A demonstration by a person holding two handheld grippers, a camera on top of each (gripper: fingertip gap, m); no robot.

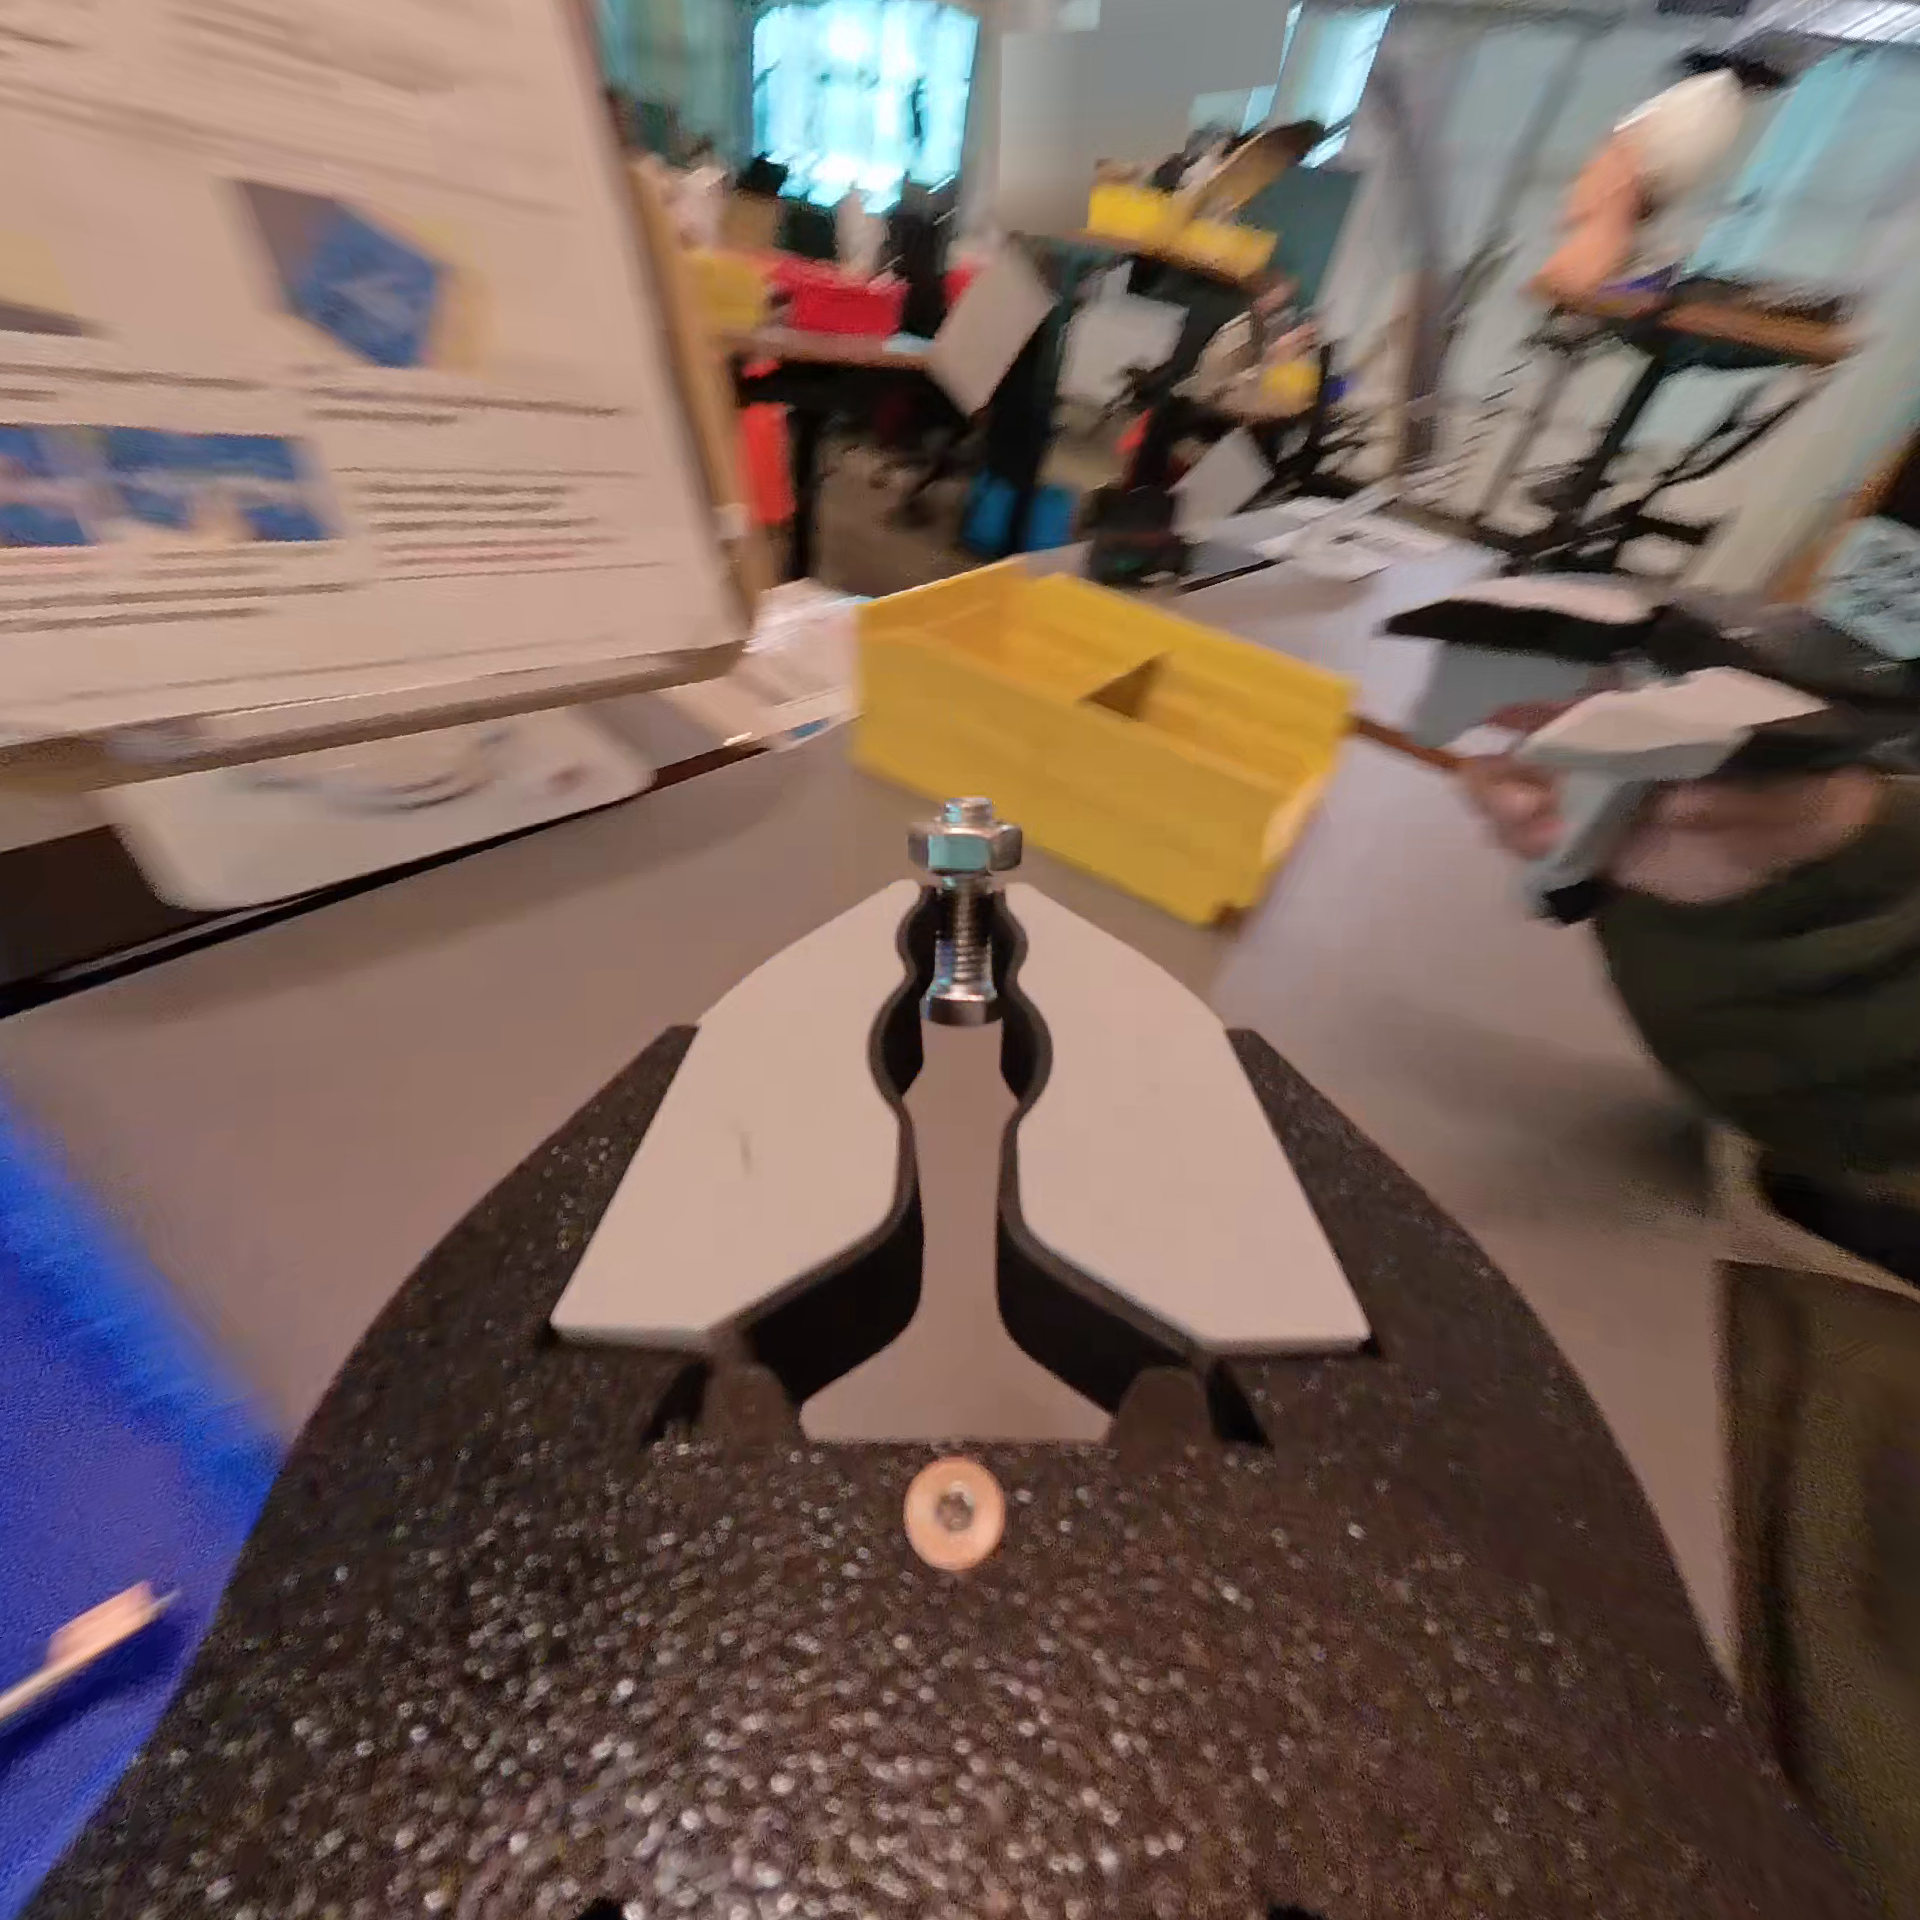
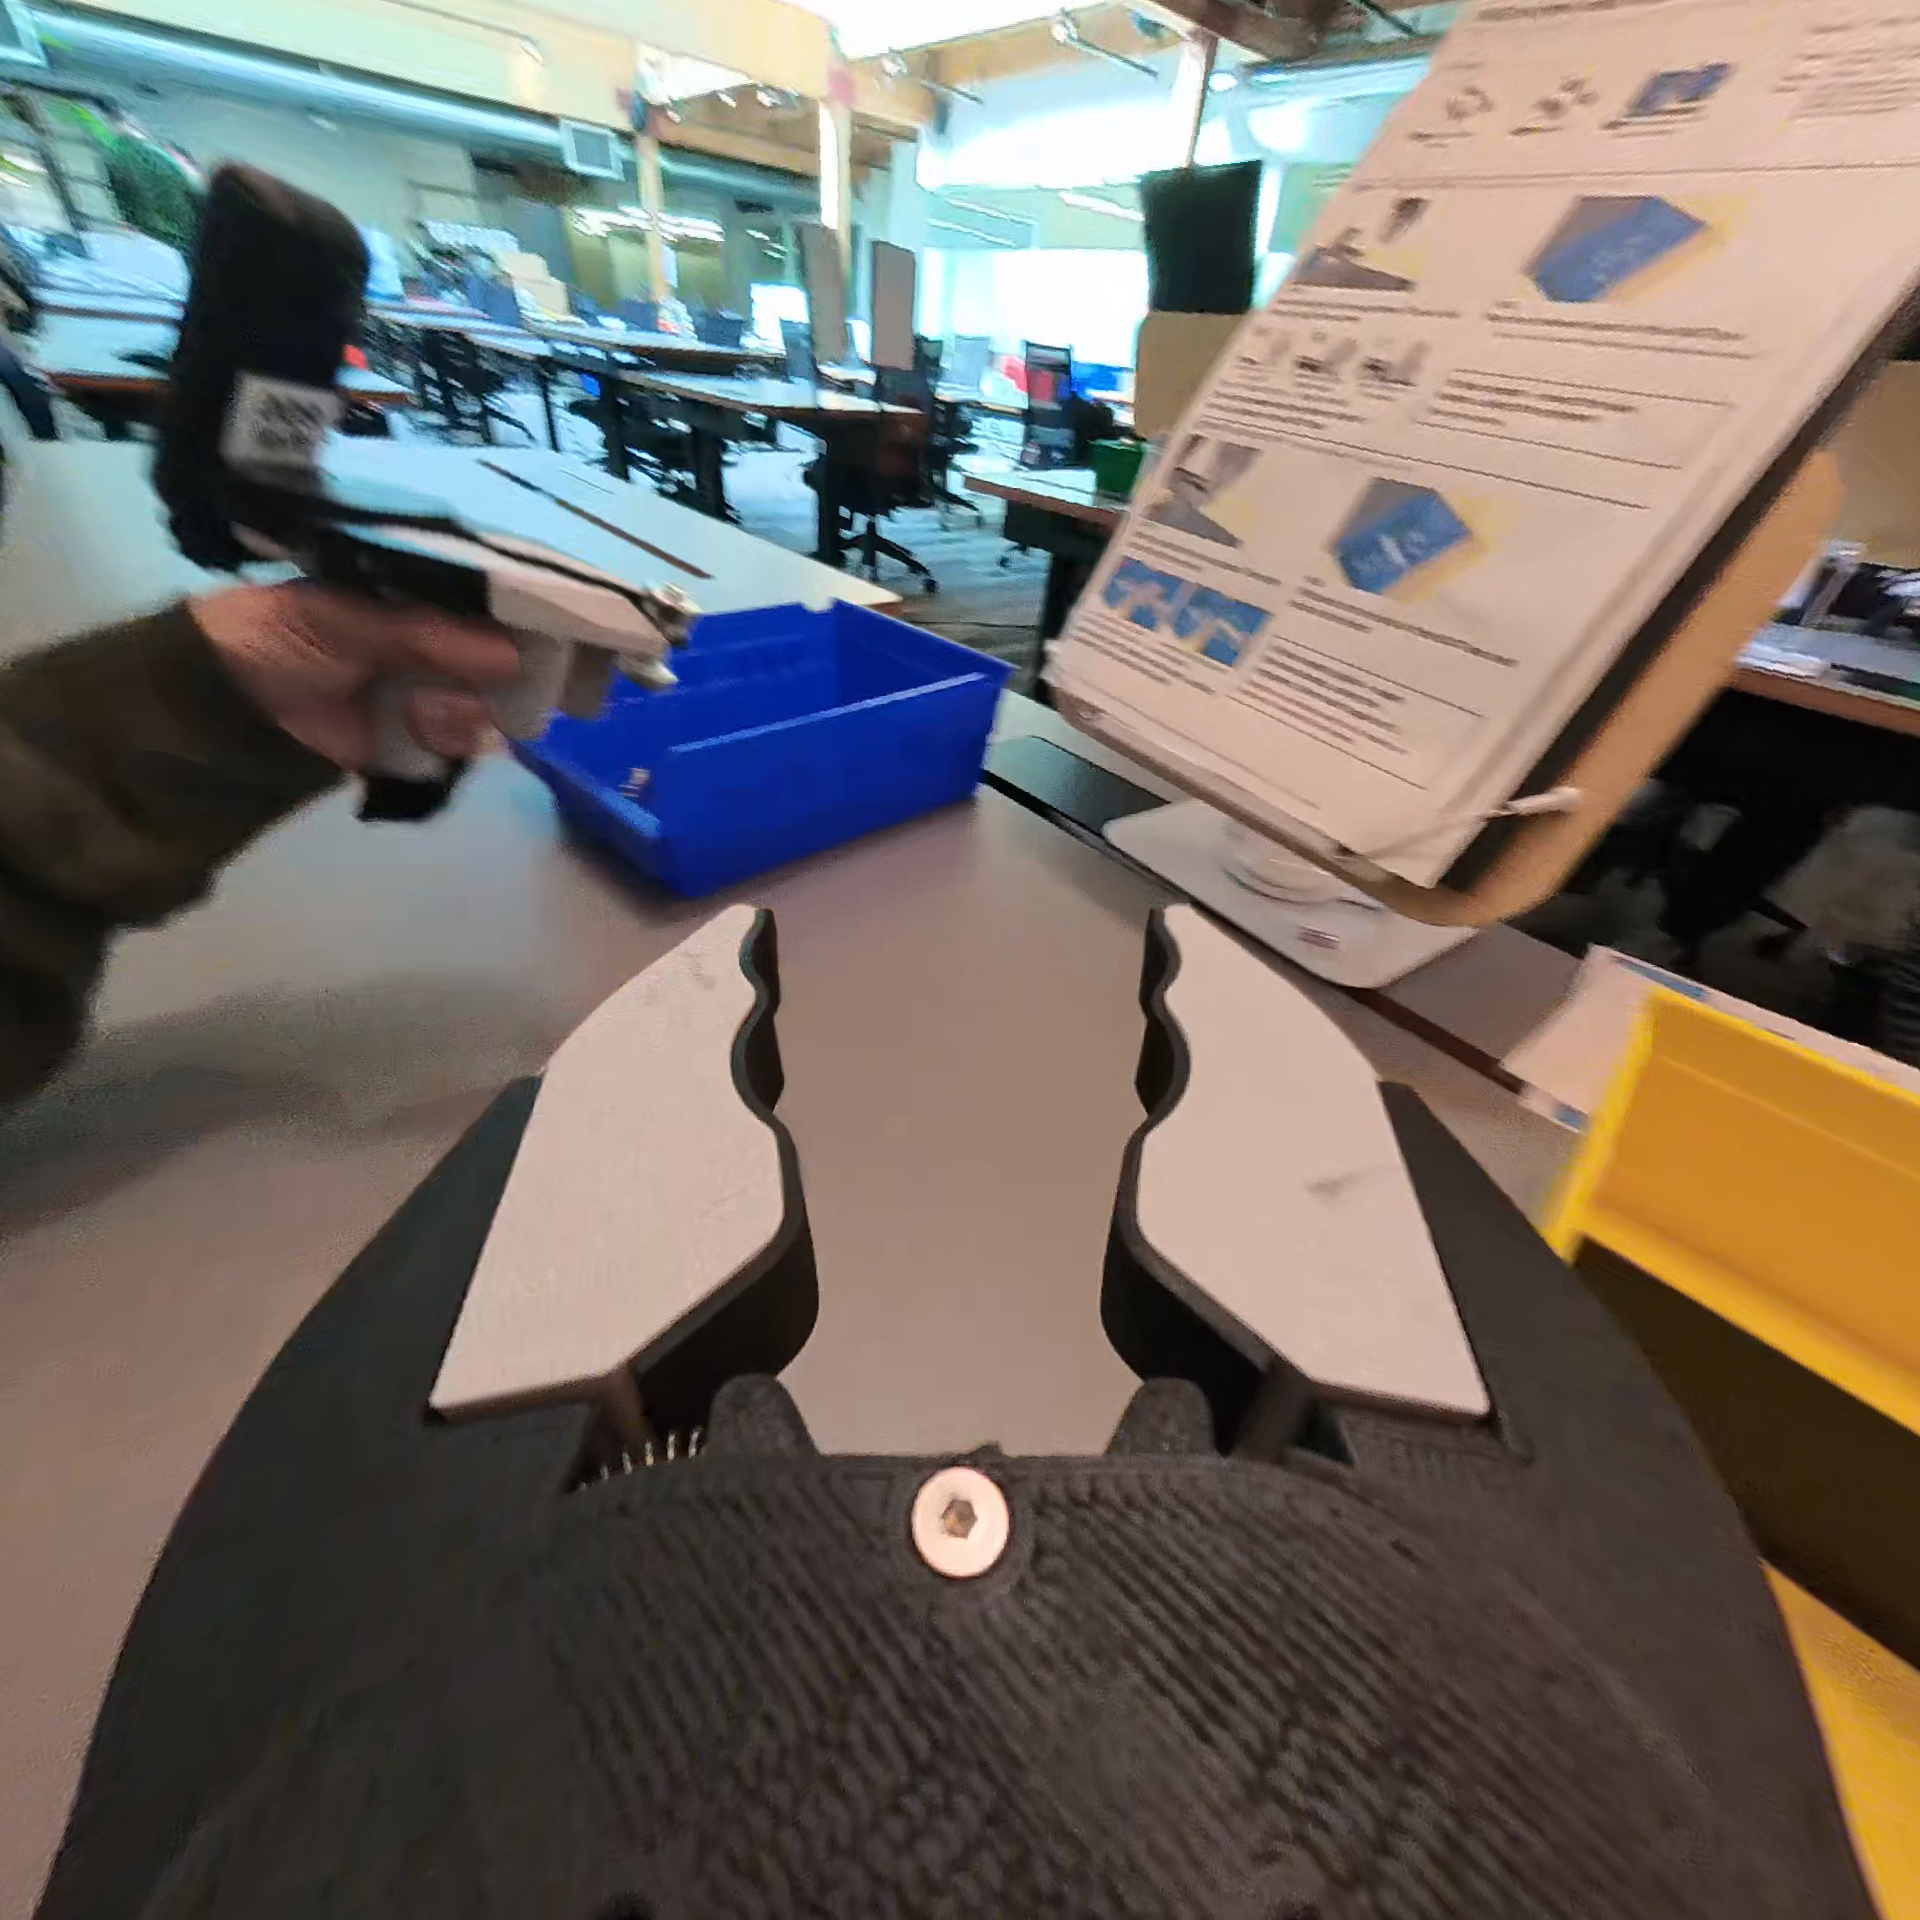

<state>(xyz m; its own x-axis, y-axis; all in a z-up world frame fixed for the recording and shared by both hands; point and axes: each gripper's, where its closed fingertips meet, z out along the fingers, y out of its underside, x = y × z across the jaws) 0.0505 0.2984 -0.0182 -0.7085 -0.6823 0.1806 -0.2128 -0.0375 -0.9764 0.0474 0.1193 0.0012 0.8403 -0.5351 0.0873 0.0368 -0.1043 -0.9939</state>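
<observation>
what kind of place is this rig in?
Probably an open-plan office or lab workspace. The right wrist view shows rows of long desks with office chairs. Parts bins, blue and yellow, and an instruction sheet on a stand suggest an assembly station.

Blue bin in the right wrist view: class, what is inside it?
The blue bin shows dividers and one small item near its front; the front wall hides the rest of the floor.

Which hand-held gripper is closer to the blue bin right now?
Left. The left hand-held gripper, shut on a bolt, hangs over the blue bin. The right hand-held gripper is open, short of it.
</observation>
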